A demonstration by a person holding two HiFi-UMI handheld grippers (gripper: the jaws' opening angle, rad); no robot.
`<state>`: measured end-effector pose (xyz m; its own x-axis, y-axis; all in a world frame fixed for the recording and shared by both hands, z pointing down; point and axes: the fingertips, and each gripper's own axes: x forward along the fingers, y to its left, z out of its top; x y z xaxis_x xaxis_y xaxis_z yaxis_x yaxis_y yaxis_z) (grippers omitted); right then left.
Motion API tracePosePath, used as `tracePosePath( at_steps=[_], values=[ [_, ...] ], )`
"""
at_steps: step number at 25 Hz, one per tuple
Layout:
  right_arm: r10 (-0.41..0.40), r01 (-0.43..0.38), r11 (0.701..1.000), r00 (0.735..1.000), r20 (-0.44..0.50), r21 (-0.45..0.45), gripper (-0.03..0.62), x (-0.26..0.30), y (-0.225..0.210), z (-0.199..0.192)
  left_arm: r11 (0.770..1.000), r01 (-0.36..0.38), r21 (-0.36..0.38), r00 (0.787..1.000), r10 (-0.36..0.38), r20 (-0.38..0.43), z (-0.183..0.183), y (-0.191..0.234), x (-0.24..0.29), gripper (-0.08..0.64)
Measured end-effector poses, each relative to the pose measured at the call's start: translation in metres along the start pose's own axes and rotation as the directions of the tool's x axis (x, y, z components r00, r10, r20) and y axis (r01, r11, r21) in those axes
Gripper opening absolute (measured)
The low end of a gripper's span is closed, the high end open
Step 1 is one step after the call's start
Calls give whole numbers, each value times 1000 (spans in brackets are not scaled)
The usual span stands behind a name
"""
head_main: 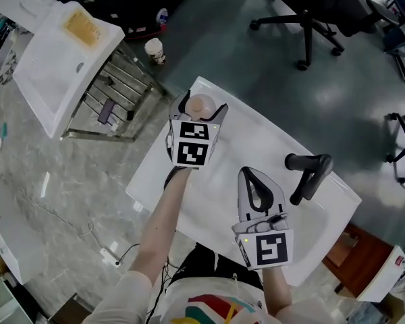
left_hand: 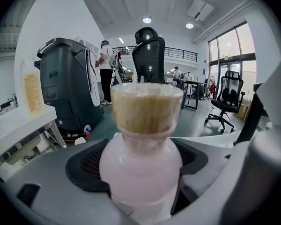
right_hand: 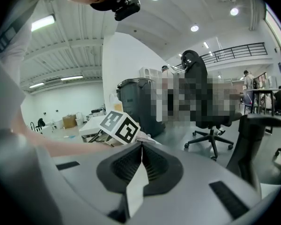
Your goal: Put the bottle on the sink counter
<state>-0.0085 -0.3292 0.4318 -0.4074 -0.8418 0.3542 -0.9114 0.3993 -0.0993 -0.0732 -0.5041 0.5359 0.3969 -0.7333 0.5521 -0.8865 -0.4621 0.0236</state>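
Observation:
A pale pink bottle (left_hand: pixel 141 165) with a tan cap (left_hand: pixel 147 108) stands upright between the jaws of my left gripper (head_main: pixel 200 108), which is shut on its body. In the head view the bottle (head_main: pixel 201 104) is over the far left corner of the white sink counter (head_main: pixel 256 137); I cannot tell whether its base touches the surface. My right gripper (head_main: pixel 254 175) hovers over the counter's near side, shut, its pads (right_hand: pixel 154 165) pressed together with nothing between them. A black faucet (head_main: pixel 309 171) rises to the right of it.
A second white sink unit (head_main: pixel 57 69) on a metal rack (head_main: pixel 118 100) stands at the upper left. A paper cup (head_main: pixel 154 49) sits on the floor beyond the counter. Office chairs (head_main: pixel 309 20) stand farther back. A wooden box (head_main: pixel 361 255) is at the lower right.

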Motion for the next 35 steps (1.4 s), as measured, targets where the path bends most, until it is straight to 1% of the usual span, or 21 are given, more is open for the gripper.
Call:
tracePosePath(
  at_steps=[1,5,9,13,17,21,25,28,35],
  values=[
    [2,-2,1000,1000,-1,-2,12,1,0,-1,1000,1,-4,1000,-1,-4,-1,1,2,405],
    [19,-18,999,999,-28,45,12,1,-1,-9,1000,1,-12,1000,-2,-21,-6,2,8,405],
    [-7,8,1000,999,-32,13,12,0,-6,-13,1000,-5,-6,999,5,-41,-8,2,11,405],
    [-6,6,1000,998,-58,14,12,-3,-6,-20,999,-16,28,997,18,-70,-13,0,15,405],
    [-14,14,1000,1000,-27,12,12,-3,-6,-14,998,-19,62,994,25,-105,-17,-1,17,405],
    [-21,21,1000,1000,-14,14,12,-8,-8,-12,996,-26,82,992,35,-119,-19,-3,18,405],
    [-28,28,999,1000,-3,21,12,-15,-11,-9,997,-22,68,990,31,-136,-20,-3,20,405],
    [-36,37,999,999,-15,23,12,-20,-13,-12,998,-17,58,989,25,-147,-20,-3,21,405],
    [-43,43,998,999,-13,41,12,-29,-15,-13,998,-23,52,989,30,-145,-21,-3,21,405]
  ],
)
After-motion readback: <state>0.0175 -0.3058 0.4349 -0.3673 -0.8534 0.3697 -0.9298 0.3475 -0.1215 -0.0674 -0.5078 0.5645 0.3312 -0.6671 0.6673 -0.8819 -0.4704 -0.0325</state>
